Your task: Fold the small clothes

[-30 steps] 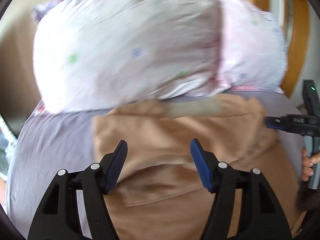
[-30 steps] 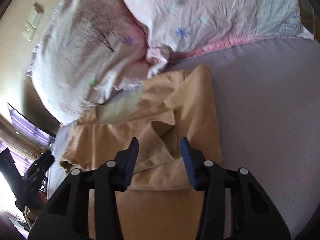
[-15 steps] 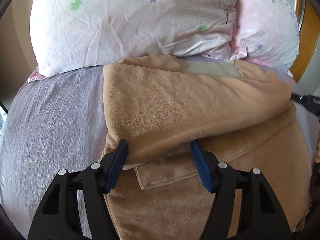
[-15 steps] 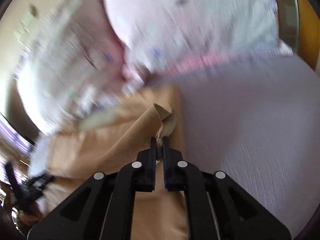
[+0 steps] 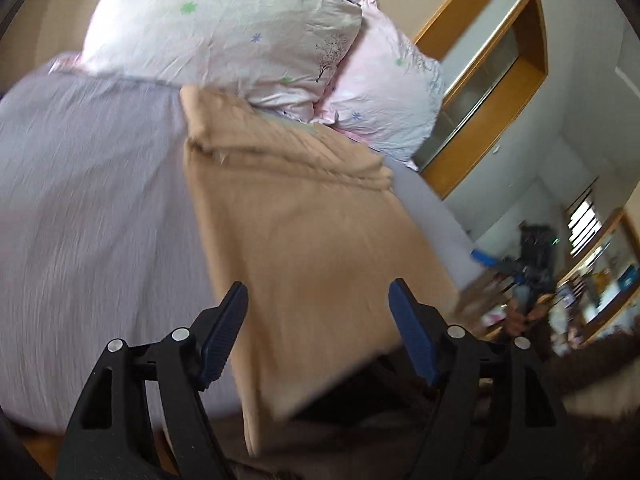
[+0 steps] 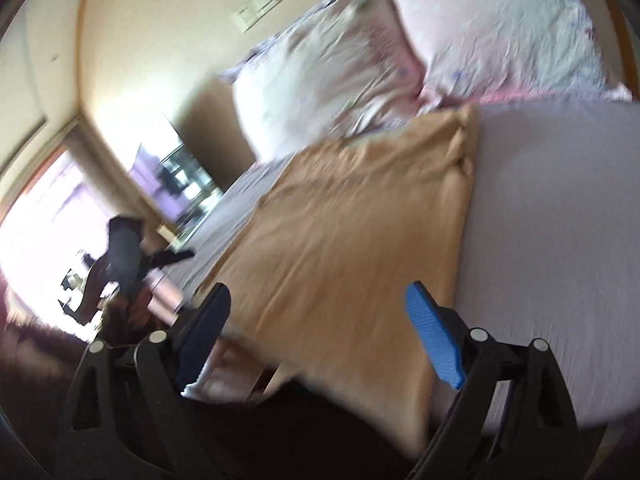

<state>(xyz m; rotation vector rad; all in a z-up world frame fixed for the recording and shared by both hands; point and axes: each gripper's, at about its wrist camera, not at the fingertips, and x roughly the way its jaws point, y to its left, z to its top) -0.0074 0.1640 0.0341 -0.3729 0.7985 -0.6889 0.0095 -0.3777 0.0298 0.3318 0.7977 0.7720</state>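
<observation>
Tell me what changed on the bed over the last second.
The right gripper, shut on a tan garment corner half a second ago, has let go and stands open. Both grippers have drawn back; the left gripper was open throughout. The garment's fold is finished, and it now lies as a flat rectangle. The pillows and the lilac sheet stayed put.
</observation>
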